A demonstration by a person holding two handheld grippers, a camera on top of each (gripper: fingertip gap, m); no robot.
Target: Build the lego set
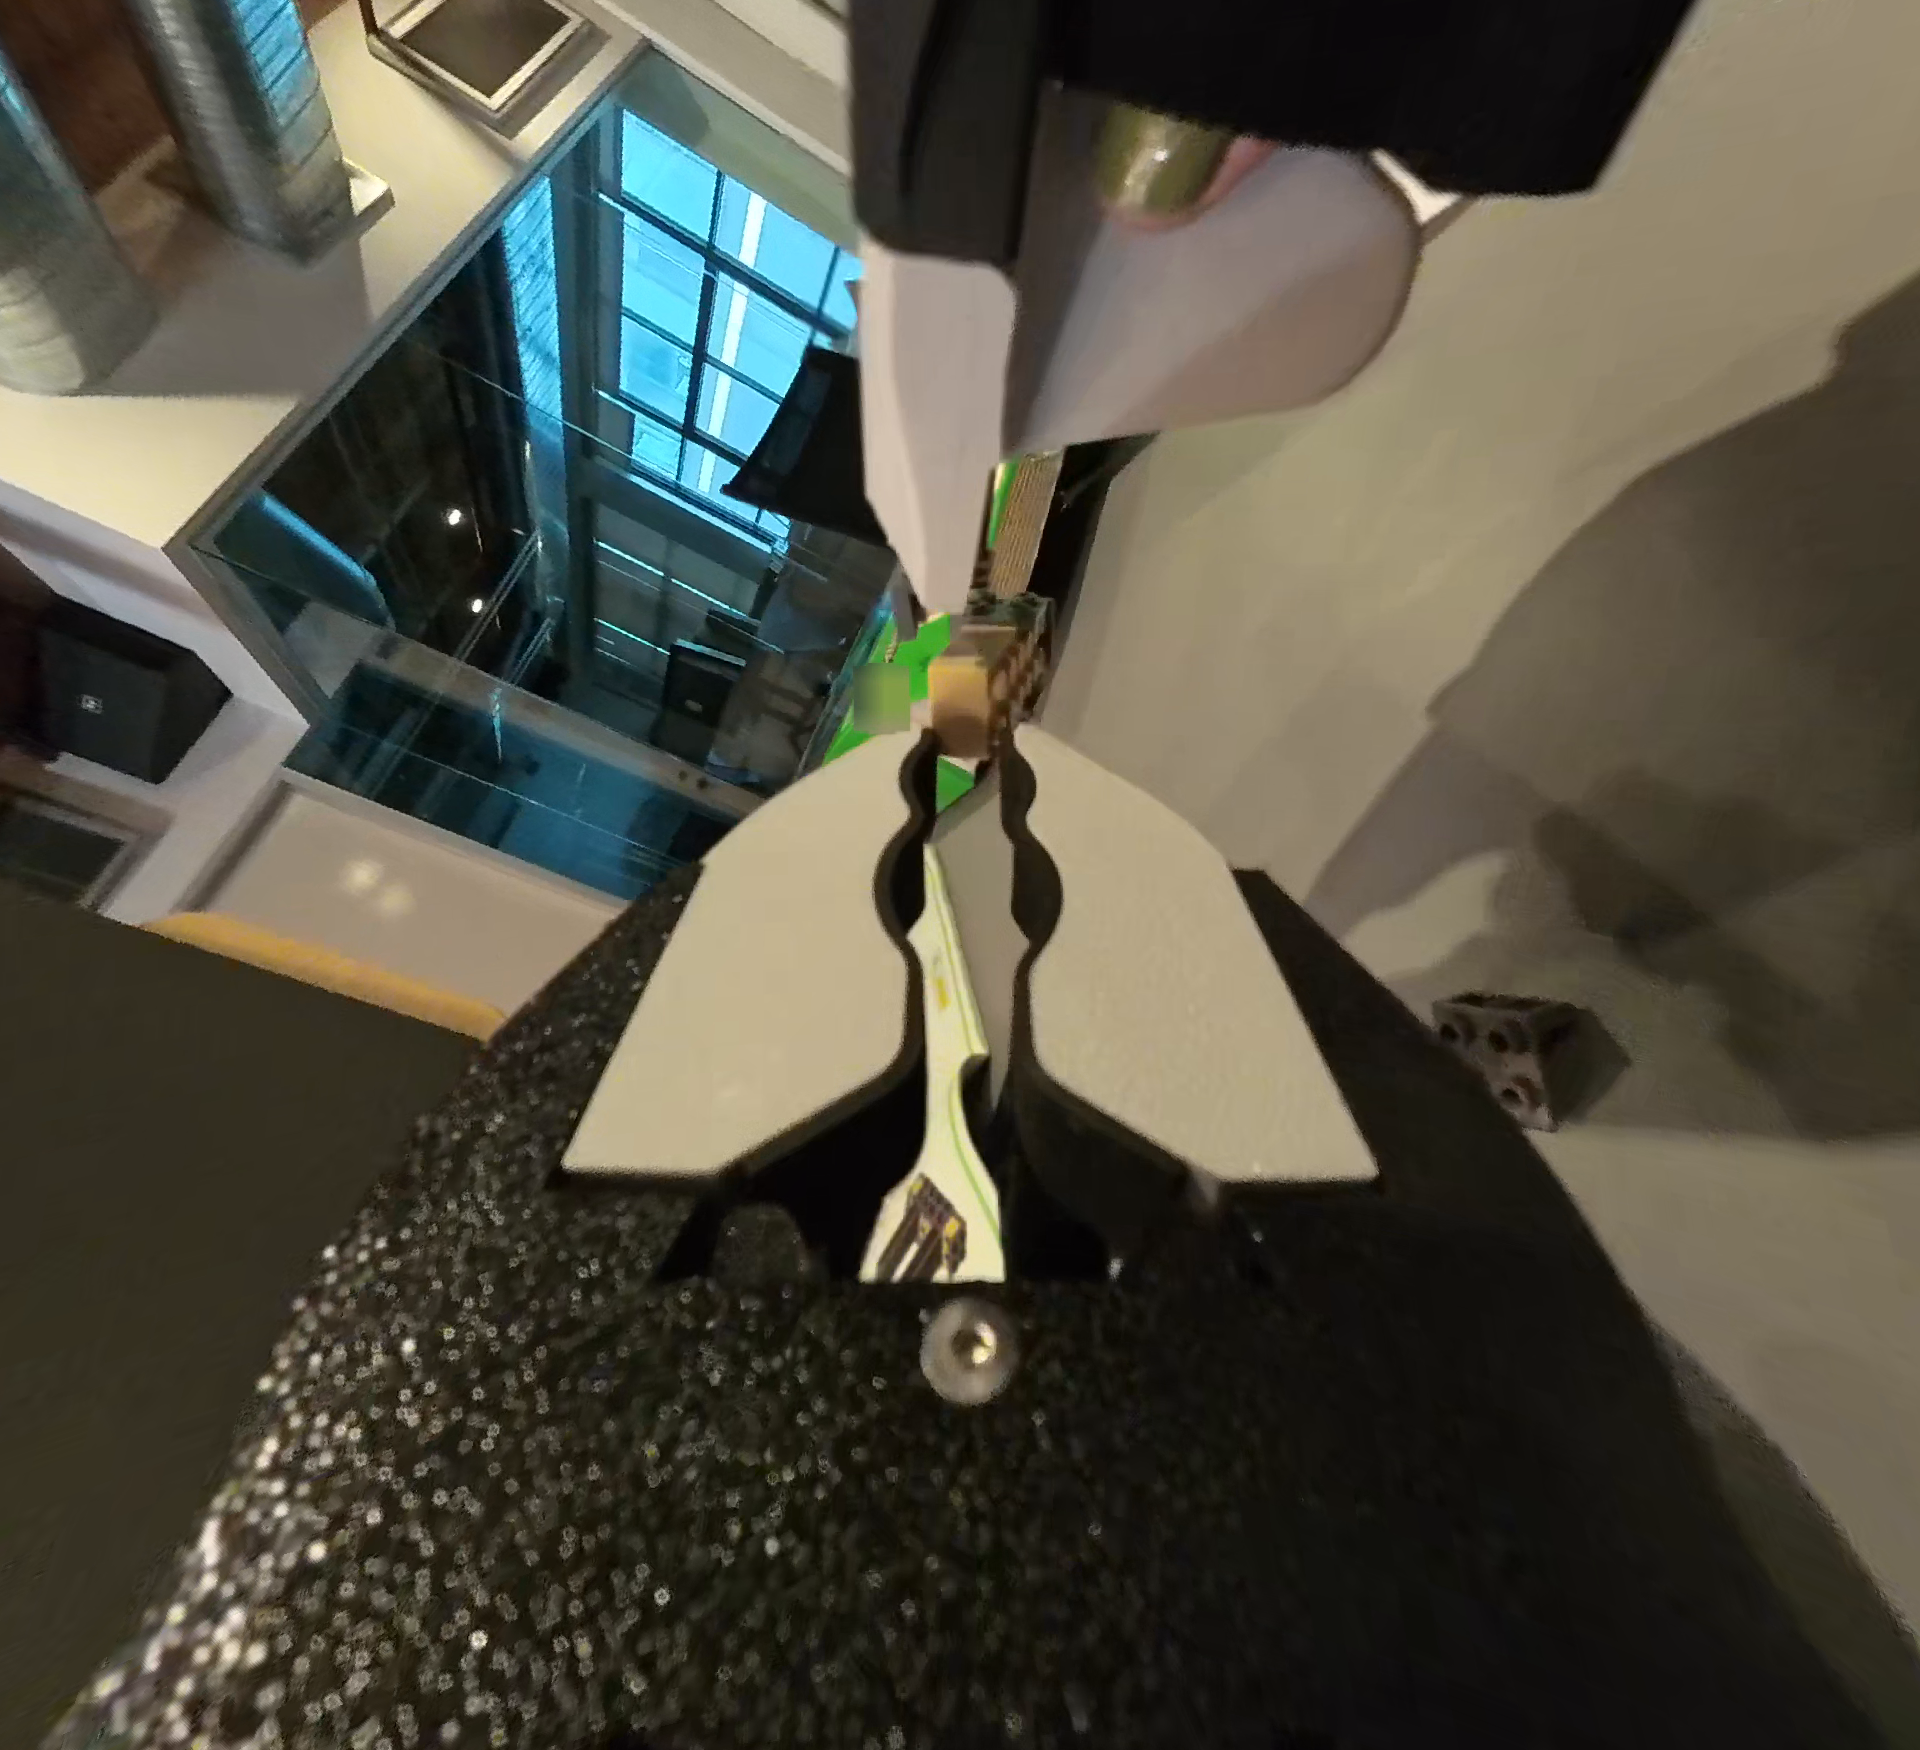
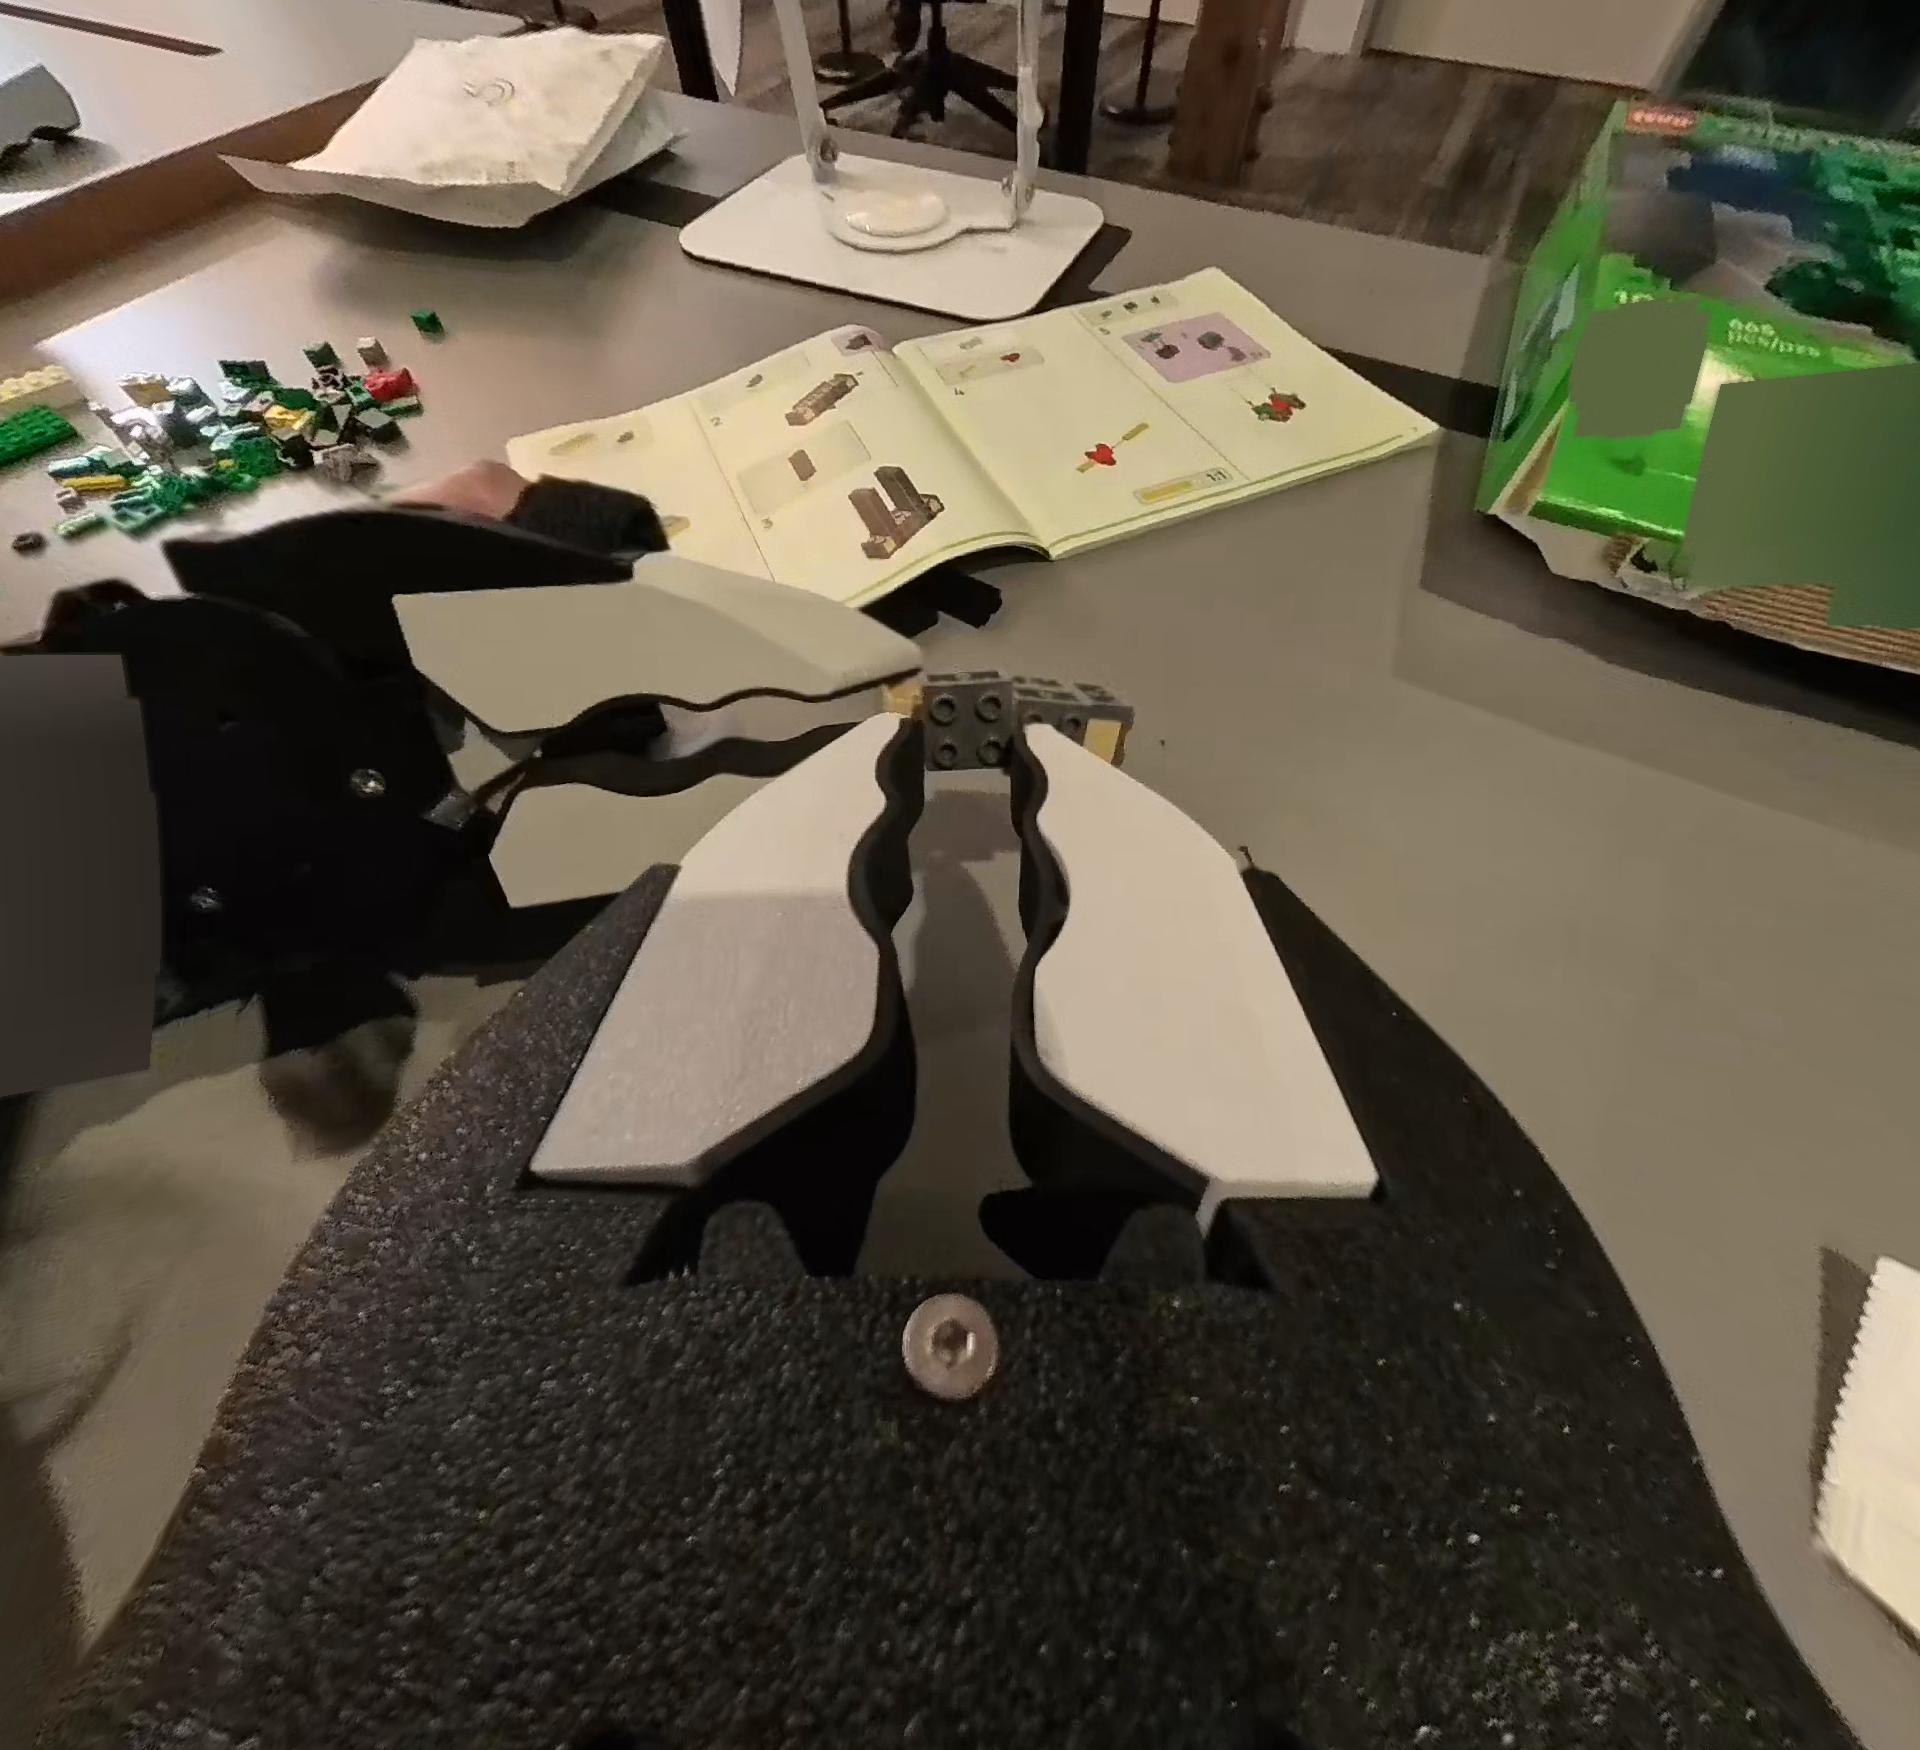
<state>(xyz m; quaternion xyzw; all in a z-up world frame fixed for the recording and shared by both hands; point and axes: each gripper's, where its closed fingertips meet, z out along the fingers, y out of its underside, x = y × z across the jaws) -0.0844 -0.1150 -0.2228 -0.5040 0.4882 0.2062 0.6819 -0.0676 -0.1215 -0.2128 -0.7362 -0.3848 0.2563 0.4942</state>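
My right gripper jaws pinch dark grey brick; left gripper jaws clamp tan piece. I align studs squarely, press straight.

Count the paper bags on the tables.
2: one crumpled paper bag at the far left beside the lamp base; another's edge shows at the right border. Others may lie out of view.

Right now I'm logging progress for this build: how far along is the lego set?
Early. Done: a small dark grey and tan assembly exists. In hand: the right gripper clamps its grey studded brick, while the left gripper pinches a tan piece against it. Left: the loose brick pile is unused, and the open instruction booklet shows early steps.
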